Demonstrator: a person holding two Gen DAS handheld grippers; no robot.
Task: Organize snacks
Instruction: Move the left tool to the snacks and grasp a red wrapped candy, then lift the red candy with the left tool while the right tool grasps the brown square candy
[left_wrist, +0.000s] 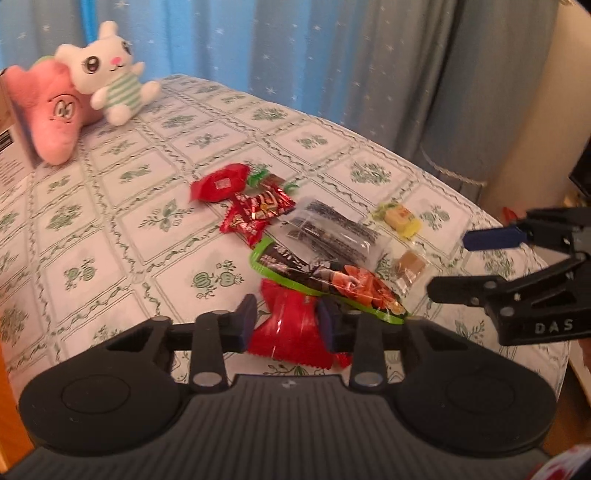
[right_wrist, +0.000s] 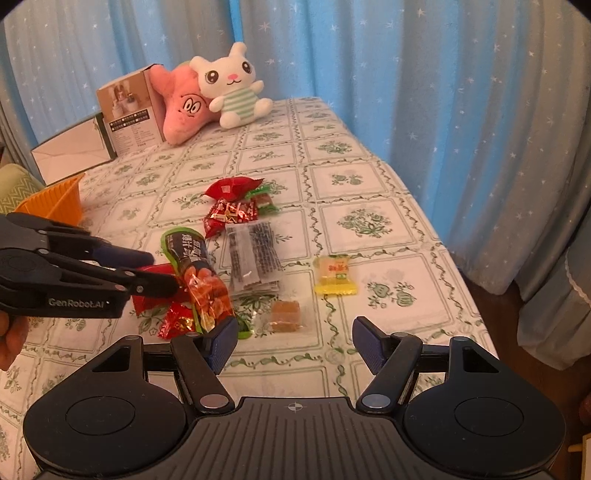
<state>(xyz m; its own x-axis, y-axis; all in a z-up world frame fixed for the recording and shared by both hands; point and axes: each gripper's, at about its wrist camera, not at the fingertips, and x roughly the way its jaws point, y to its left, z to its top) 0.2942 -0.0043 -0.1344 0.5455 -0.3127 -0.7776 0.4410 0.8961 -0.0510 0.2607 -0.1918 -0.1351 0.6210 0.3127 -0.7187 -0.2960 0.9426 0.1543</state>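
**Left tongs on the red packet, right tongs wide and idle**

Left gripper (left_wrist: 284, 325) has its blue pads pressed against both sides of a red snack packet (left_wrist: 290, 332) at the near end of the scattered snacks. Right gripper (right_wrist: 291, 345) hangs spread wide, holding nothing, just short of a brown cube candy (right_wrist: 286, 312).

The green-edged sausage packet (left_wrist: 328, 284) overlaps the red one, so a good lift looks like straight up and slow, lest it drag along. An orange tray (right_wrist: 55, 201) at the left edge of the tablecloth (right_wrist: 369, 221) seems the likely destination.
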